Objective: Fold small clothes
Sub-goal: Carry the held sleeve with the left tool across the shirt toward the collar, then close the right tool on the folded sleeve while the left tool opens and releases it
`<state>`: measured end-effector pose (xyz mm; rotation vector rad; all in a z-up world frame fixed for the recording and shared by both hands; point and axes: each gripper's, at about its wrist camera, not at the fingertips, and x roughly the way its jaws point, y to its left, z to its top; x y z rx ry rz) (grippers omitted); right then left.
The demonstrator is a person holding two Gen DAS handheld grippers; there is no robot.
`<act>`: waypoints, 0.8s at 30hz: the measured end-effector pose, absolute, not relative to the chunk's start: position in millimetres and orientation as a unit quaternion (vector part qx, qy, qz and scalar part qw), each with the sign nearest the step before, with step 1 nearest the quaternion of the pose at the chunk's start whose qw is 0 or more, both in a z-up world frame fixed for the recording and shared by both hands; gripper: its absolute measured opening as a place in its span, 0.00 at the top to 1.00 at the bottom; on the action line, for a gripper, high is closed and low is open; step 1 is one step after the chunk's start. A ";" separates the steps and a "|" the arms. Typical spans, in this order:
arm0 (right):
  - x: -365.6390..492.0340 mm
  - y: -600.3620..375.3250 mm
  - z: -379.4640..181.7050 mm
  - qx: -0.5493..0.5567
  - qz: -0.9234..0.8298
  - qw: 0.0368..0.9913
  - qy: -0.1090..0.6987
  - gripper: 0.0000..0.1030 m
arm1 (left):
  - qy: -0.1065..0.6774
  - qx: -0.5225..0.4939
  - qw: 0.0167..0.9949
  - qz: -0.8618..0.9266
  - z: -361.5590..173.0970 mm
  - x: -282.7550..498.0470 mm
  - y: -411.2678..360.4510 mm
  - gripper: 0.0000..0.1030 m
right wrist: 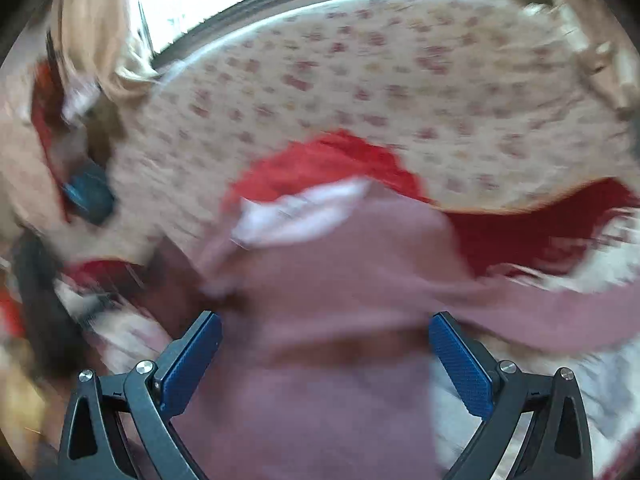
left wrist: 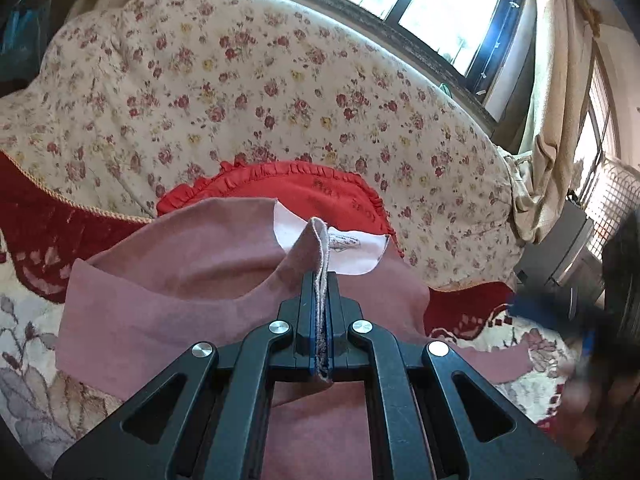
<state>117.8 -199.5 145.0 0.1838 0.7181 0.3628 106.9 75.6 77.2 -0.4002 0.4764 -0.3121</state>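
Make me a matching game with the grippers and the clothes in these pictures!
Things:
1. left gripper
2. right gripper
3. pink garment
4. red ruffled garment

States:
A. jaws wide apart, holding nothing
B. lying on the flowery cloth, behind the pink one
C. pinched shut on a fabric edge
D. has a white label showing

Pairs: 1-C, 2-A, 3-D, 4-B

R wrist view motion-blurred; pink garment point(right wrist: 328, 280) edges unclear.
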 end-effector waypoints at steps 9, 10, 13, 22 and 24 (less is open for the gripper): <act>209.6 -80.7 152.0 0.053 0.230 0.846 0.478 0.06 | 0.229 -0.152 0.944 -0.185 72.5 105.3 51.6 0.98; 212.5 -75.8 150.1 0.045 0.220 0.845 0.486 0.10 | 0.230 -0.153 0.943 -0.187 73.4 106.1 51.0 0.98; 220.4 -68.1 142.9 0.027 0.200 0.840 0.504 0.17 | 0.229 -0.160 0.941 -0.190 75.7 108.1 51.0 0.98; 235.5 -70.8 120.9 0.061 0.216 0.793 0.567 0.69 | 0.229 -0.165 0.939 -0.194 75.1 108.6 48.8 0.98; 235.4 -71.0 119.6 0.066 0.222 0.788 0.571 0.80 | 0.231 -0.167 0.939 -0.192 73.7 111.7 46.7 0.98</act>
